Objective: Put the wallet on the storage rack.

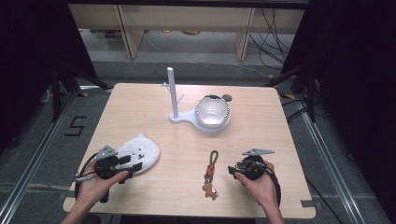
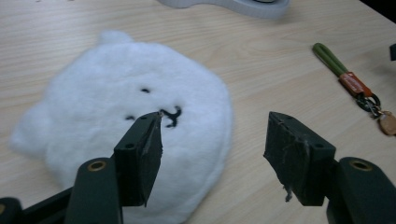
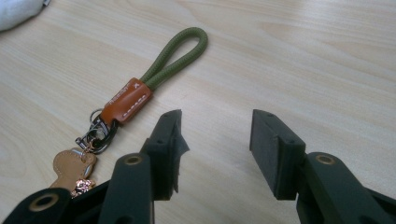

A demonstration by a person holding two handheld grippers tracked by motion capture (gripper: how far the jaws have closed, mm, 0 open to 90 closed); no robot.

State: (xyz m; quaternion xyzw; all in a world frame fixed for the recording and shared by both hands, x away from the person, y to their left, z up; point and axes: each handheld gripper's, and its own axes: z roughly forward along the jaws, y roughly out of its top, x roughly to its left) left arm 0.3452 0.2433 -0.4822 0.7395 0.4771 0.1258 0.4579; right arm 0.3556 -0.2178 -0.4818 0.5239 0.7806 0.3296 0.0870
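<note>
Wooden table (image 1: pixel 140 116): white stand (image 1: pixel 173 95), silver bowl (image 1: pixel 212 112), plush (image 1: pixel 138 151), keychain (image 1: pixel 211 175).

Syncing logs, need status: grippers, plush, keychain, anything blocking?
Left gripper open, at white plush. Right gripper open, beside keychain, not touching. Nothing held. White stand far side, no obstruction.

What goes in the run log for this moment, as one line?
left hand-held gripper: open, over white plush | right hand-held gripper: open, beside keychain, not touching | stand with bowl: far side of table
</note>
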